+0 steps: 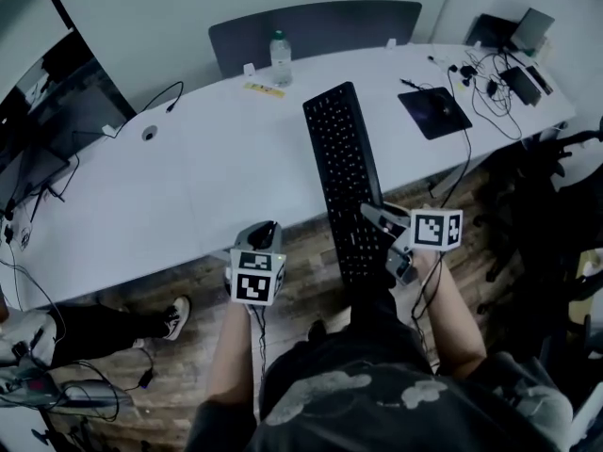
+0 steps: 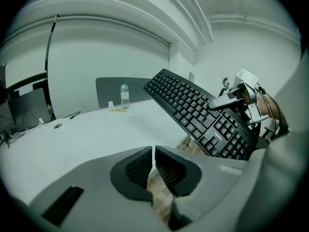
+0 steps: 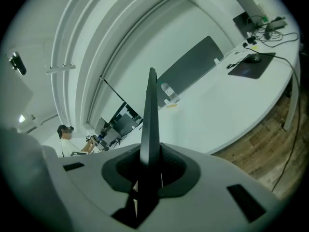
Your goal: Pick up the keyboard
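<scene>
The black keyboard (image 1: 341, 168) hangs tilted in the air, its far end over the white table (image 1: 170, 186) and its near end past the table's front edge. My right gripper (image 1: 382, 229) is shut on that near end. In the right gripper view the keyboard (image 3: 150, 115) stands edge-on between the pads of this gripper (image 3: 148, 170). In the left gripper view the keyboard (image 2: 193, 110) rises to the right with the right gripper (image 2: 231, 100) clamped on it. My left gripper (image 1: 264, 234) hangs below the table's front edge, over the floor. It is shut (image 2: 153, 161) and holds nothing.
A water bottle (image 1: 280, 56) and a yellow label stand at the table's back, before a dark chair back (image 1: 316, 26). A mouse on a black pad (image 1: 433, 111) and tangled cables (image 1: 499, 73) lie at right. A monitor (image 1: 38, 130) is at left. Someone's shoe (image 1: 174, 316) rests on the wooden floor.
</scene>
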A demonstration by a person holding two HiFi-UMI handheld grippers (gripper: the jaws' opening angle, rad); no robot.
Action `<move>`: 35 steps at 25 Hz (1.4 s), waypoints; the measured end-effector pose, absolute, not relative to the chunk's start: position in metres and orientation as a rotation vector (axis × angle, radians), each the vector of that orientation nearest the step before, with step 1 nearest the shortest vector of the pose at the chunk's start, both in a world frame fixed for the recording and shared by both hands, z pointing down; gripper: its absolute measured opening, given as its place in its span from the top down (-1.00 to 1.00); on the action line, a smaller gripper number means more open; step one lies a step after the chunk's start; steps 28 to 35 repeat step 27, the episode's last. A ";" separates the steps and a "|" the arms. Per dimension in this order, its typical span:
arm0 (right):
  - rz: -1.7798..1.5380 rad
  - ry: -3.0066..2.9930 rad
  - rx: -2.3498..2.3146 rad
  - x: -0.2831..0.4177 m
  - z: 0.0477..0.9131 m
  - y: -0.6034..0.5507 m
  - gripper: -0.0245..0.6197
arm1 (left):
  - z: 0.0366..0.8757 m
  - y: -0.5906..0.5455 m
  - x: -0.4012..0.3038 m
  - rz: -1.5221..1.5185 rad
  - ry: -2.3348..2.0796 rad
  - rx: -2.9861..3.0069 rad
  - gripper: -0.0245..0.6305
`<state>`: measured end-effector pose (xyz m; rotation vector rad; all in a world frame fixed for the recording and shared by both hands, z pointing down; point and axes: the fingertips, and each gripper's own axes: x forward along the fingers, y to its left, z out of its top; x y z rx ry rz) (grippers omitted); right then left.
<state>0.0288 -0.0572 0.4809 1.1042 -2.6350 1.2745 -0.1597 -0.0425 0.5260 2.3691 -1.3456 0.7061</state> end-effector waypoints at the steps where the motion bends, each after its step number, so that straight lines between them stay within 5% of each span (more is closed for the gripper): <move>1: 1.298 -2.649 1.117 0.027 0.478 -0.049 0.69 | 0.524 -0.036 -0.161 0.691 -1.338 2.378 0.86; 35: 1.318 -2.632 1.325 0.093 0.470 0.095 0.69 | 0.491 0.078 -0.102 0.552 -1.232 2.489 0.92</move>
